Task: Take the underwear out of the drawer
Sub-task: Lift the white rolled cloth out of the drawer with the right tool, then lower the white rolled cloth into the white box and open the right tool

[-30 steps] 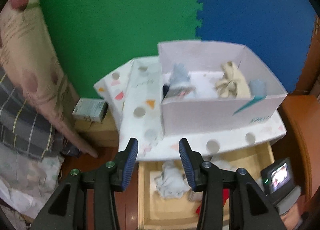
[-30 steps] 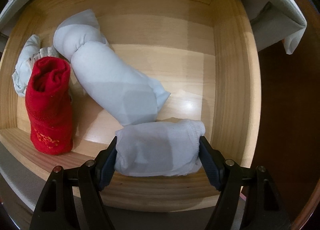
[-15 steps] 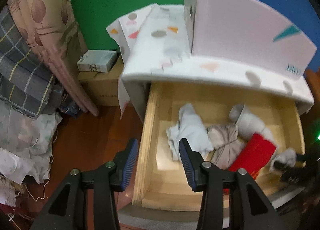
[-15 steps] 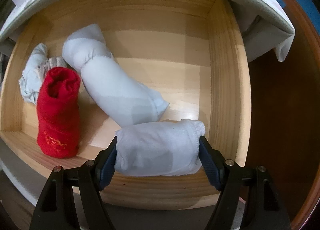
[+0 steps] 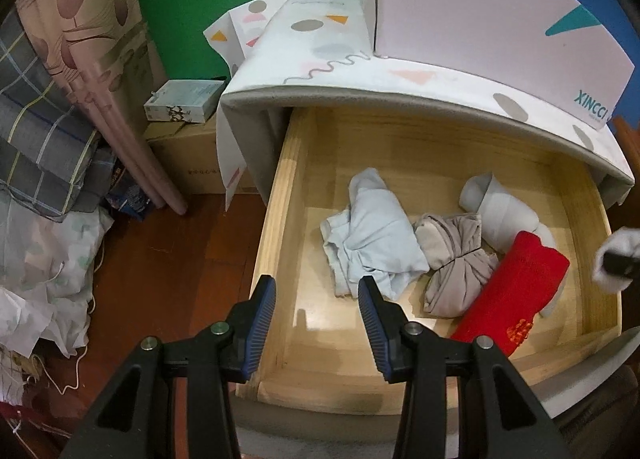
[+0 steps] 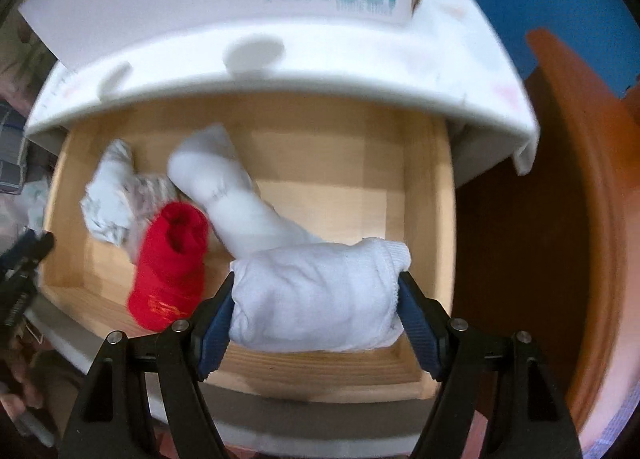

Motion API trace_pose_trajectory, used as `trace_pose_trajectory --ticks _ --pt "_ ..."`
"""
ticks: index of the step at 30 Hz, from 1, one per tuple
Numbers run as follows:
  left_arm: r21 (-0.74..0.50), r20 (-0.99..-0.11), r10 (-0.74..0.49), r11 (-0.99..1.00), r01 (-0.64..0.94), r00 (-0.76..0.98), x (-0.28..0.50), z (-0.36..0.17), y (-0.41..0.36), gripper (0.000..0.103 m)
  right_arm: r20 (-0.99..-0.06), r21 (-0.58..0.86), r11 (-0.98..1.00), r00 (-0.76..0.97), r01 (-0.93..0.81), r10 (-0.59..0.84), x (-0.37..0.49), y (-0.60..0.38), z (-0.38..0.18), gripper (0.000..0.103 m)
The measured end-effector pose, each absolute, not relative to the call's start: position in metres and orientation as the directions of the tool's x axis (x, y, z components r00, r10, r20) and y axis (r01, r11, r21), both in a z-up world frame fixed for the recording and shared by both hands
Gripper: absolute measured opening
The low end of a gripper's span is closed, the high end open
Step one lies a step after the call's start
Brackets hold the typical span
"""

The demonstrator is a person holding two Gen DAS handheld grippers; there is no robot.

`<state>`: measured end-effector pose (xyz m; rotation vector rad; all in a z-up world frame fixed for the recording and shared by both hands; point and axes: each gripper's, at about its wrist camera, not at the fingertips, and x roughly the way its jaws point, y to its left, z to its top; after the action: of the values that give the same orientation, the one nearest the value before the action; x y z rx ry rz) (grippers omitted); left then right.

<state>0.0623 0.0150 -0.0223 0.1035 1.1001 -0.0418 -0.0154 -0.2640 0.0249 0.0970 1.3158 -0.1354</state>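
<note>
Right tongs [image 6: 316,295] clamp a white roll [image 6: 320,295] above the drawer [image 5: 280,219]; left tongs [image 5: 316,299] gape empty over its left front corner; red roll [image 5: 516,291] and three others remain inside.

The open drawer [image 5: 288,195] sticks out from under a cloth-covered top [image 5: 332,71], on which a box [image 5: 492,31] stands. In the drawer, from left to right, lie a crumpled garment [image 5: 376,235], a knotted bundle [image 5: 456,259], and a rolled piece [image 5: 512,291] with a longer roll [image 5: 496,215] behind it. The left gripper [image 5: 316,295] hangs over the drawer's front left corner. The right gripper [image 6: 316,291] holds a rolled underwear [image 6: 316,295] crosswise above the drawer's front right part. Left of the drawer, a small carton [image 5: 184,101] sits on a bigger carton [image 5: 192,155]
</note>
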Motion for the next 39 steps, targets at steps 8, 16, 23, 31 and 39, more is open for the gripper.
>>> trace_pose_trajectory --ticks 8,16,23,31,39 --pt "0.080 -0.884 0.040 0.995 0.066 0.465 0.061 -0.021 0.019 0.044 -0.933 0.013 0.993 0.358 0.114 -0.029 0.003 -0.273 0.115 0.072" --pt "0.058 -0.893 0.025 0.997 0.059 0.449 0.063 -0.024 0.023 0.044 -0.865 -0.011 0.994 0.498 0.113 -0.066 0.064 -0.274 0.195 0.072" --pt "0.039 -0.898 0.011 0.998 0.055 0.440 0.064 -0.026 0.025 0.044 -0.872 -0.034 0.991 0.481 0.129 -0.093 0.139 -0.277 0.193 0.072" --pt "0.006 -0.901 -0.016 0.999 0.048 0.433 0.066 -0.027 0.028 0.044 -0.908 -0.029 0.989 0.410 0.146 -0.087 0.183 -0.274 0.147 0.073" --pt "-0.002 -0.904 -0.027 0.998 0.060 0.427 0.066 -0.028 0.024 0.044 -0.924 -0.057 0.991 0.369 0.121 -0.099 0.188 -0.269 0.133 0.080"
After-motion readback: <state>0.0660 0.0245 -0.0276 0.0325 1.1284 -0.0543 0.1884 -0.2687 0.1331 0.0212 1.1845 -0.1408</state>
